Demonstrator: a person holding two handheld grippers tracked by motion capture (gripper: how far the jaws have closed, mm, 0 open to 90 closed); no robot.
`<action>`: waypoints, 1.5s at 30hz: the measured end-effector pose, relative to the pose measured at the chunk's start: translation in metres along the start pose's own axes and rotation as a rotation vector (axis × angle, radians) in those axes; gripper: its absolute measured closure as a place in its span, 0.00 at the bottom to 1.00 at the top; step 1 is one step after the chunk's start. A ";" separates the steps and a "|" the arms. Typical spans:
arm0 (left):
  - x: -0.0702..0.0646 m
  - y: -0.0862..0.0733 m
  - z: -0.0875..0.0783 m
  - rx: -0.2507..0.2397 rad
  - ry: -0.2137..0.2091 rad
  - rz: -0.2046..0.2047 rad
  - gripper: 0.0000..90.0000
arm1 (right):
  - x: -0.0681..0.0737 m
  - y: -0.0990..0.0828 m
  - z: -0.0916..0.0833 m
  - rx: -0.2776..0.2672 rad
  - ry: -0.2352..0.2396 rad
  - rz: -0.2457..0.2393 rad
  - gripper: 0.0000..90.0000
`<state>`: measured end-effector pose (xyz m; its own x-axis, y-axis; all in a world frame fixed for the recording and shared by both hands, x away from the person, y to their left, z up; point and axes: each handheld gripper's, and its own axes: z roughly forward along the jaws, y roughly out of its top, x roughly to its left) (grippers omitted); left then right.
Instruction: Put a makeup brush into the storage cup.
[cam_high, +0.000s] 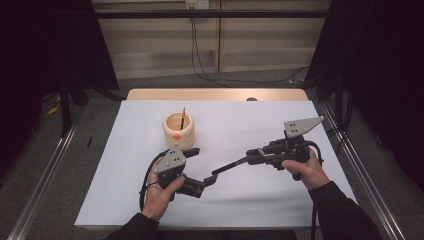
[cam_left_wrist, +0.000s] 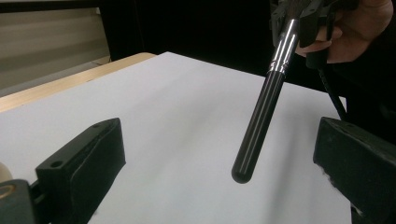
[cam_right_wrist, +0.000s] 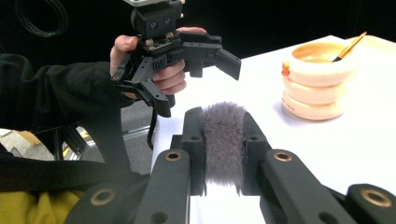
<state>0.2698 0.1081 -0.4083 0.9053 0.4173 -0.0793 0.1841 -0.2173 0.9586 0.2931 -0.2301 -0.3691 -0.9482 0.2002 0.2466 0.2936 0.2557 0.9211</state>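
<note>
The soft grey bristles of a black-handled makeup brush (cam_left_wrist: 261, 112) are pinched by the right gripper (cam_right_wrist: 224, 144); slippage is risked before the handle, hanging between the left gripper's (cam_left_wrist: 224, 163) spread jaws, is clamped.

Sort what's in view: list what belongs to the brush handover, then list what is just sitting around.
In the job:
- makeup brush, bristles clamped in the right gripper
- left gripper, jaws open around the brush's handle end
- ribbed cream holder, possibly the destination

Lying about:
- thin brush standing in the holder
- cables on the floor beyond the table
</note>
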 end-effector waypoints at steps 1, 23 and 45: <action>-0.001 0.000 0.001 0.011 0.008 -0.012 0.02 | 0.000 0.000 0.000 0.009 0.004 0.002 0.86; -0.007 -0.003 0.015 0.048 -0.049 0.035 0.07 | 0.001 0.017 0.018 0.235 -0.013 -0.022 0.86; -0.011 -0.004 0.028 0.117 -0.082 0.034 0.12 | 0.001 0.037 0.037 0.423 -0.004 -0.045 0.86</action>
<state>0.2699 0.0802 -0.4193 0.9391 0.3357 -0.0735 0.1915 -0.3335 0.9231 0.3072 -0.1850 -0.3460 -0.9609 0.1839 0.2070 0.2769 0.6296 0.7259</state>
